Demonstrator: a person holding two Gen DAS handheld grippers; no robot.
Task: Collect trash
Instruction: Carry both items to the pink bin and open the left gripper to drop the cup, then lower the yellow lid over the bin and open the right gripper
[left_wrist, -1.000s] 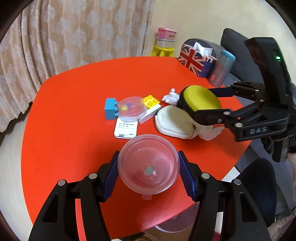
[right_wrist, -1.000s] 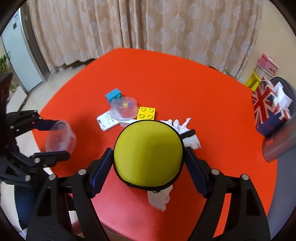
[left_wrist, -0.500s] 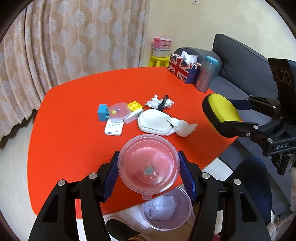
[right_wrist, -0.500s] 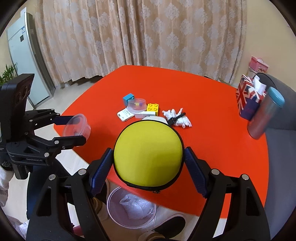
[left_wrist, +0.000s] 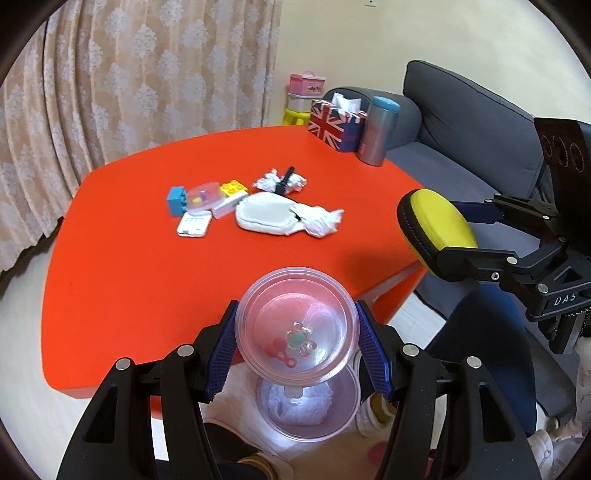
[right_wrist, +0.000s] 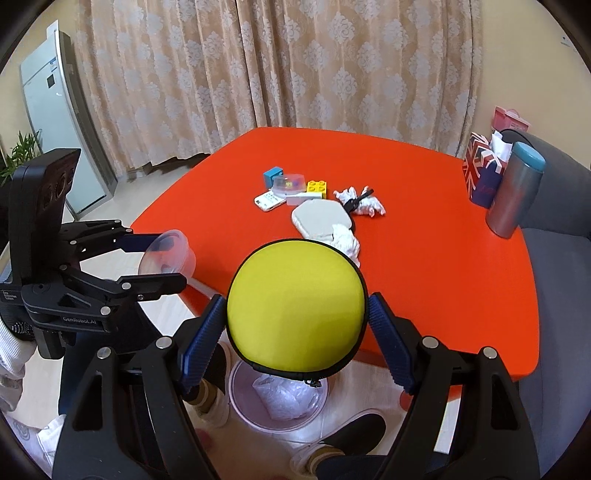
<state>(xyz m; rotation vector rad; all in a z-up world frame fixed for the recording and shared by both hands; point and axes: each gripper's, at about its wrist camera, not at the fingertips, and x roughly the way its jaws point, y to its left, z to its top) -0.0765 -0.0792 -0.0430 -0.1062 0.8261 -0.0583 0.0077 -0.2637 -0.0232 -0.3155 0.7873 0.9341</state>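
My left gripper (left_wrist: 297, 345) is shut on a clear plastic container (left_wrist: 297, 326) with small beads inside, held off the red table's front edge above a pink trash bin (left_wrist: 308, 410) on the floor. My right gripper (right_wrist: 295, 314) is shut on a yellow round zip case (right_wrist: 295, 302), also held past the table edge above the bin (right_wrist: 279, 400). The case also shows in the left wrist view (left_wrist: 437, 229), and the container in the right wrist view (right_wrist: 166, 253). Crumpled white tissues (left_wrist: 321, 219) (right_wrist: 364, 203) lie on the table.
The red table (left_wrist: 129, 266) holds a white pouch (left_wrist: 264, 218), a phone (left_wrist: 194, 225), blue and yellow bricks (left_wrist: 232, 188), a small clear dish (left_wrist: 203, 194), a flag tissue box (left_wrist: 338, 123) and a tumbler (left_wrist: 376, 131). A grey sofa (left_wrist: 472, 122) stands at the right. Feet are beside the bin.
Both grippers have pulled back from the table with their objects and now hang past its front edge over the bin. The white pouch and tissue under the case are uncovered.
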